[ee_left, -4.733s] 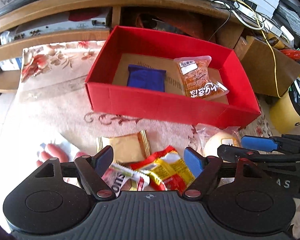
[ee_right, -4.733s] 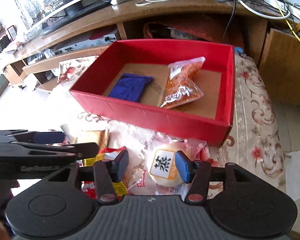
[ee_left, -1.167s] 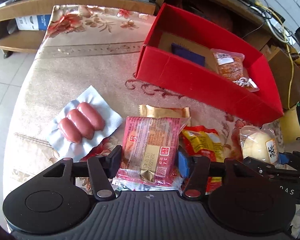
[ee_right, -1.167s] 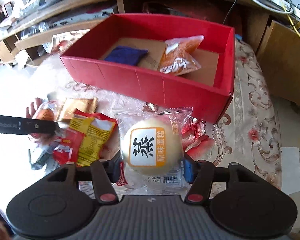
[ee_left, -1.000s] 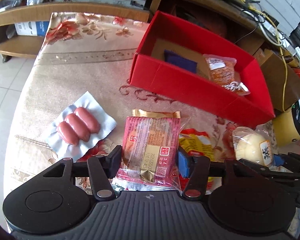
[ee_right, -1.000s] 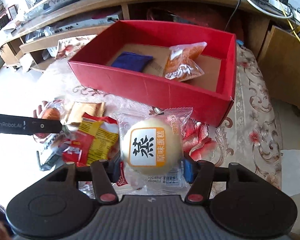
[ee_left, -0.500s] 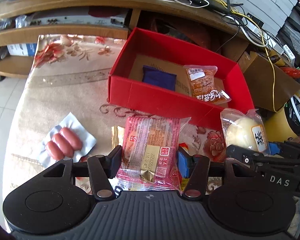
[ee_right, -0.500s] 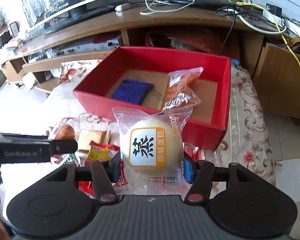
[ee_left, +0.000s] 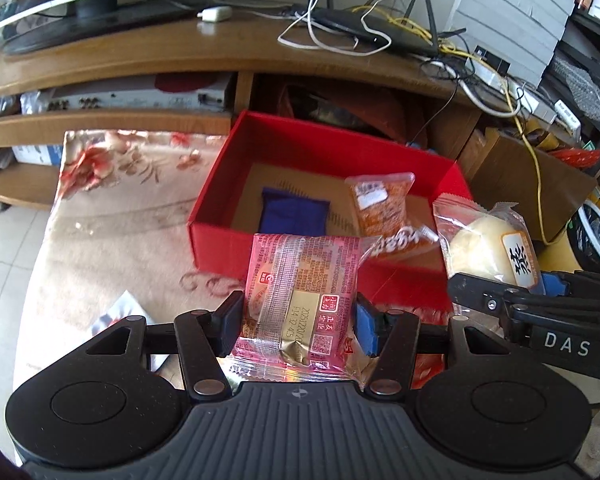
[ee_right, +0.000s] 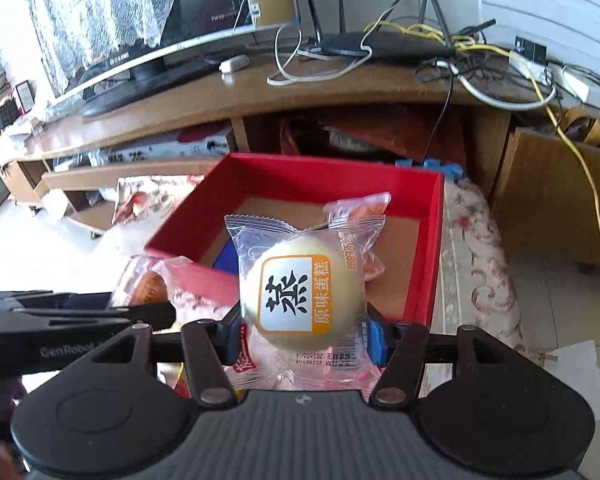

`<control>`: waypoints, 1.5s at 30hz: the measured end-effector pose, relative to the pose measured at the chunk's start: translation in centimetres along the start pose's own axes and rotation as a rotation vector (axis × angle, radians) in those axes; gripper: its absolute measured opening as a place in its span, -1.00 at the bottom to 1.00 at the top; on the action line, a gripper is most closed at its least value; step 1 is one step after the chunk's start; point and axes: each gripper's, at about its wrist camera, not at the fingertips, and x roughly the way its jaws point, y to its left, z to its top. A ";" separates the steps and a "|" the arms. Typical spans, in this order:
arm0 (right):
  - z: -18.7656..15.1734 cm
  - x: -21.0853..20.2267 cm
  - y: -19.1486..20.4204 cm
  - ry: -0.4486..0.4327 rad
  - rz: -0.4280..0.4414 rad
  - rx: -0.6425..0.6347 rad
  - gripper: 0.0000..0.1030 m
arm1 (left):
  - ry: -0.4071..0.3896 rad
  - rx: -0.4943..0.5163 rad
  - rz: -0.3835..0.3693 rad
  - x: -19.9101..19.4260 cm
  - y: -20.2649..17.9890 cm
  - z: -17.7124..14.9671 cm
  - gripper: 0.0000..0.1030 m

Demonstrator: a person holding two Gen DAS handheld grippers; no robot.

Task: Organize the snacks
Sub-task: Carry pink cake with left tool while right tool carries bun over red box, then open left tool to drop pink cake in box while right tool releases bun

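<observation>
My left gripper (ee_left: 300,326) is shut on a pink wrapped snack packet (ee_left: 300,300), held in the air in front of the red box (ee_left: 284,148). My right gripper (ee_right: 304,334) is shut on a clear-wrapped round steamed cake (ee_right: 300,292) with an orange label, held above the box's near wall (ee_right: 188,272). The cake also shows in the left wrist view (ee_left: 488,248), to the right. Inside the box lie a blue packet (ee_left: 292,216) and an orange snack bag (ee_left: 384,208).
The box stands on a floral cloth (ee_left: 112,208) on a low table. Behind it is a wooden TV stand (ee_left: 180,60) with a router and cables (ee_left: 364,36). A cardboard box (ee_left: 528,180) stands at the right. A white wrapper corner (ee_left: 116,316) lies at lower left.
Both grippers have risen and moved toward the red box with their snacks. The loose snacks on the cloth have dropped out of view below the grippers.
</observation>
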 end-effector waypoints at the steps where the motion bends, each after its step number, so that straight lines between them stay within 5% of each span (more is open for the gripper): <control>1: 0.2 0.0 0.0 -0.005 0.000 0.002 0.05 | -0.006 0.002 -0.002 0.0 -0.2 0.2 0.22; 23: 5.4 4.1 -1.8 -0.026 -0.031 0.022 0.05 | -0.069 0.024 0.028 3.4 -2.2 5.6 0.20; 45: 5.6 12.7 -3.2 0.102 -0.081 -0.002 0.07 | 0.042 0.023 0.094 11.1 -1.3 6.5 0.21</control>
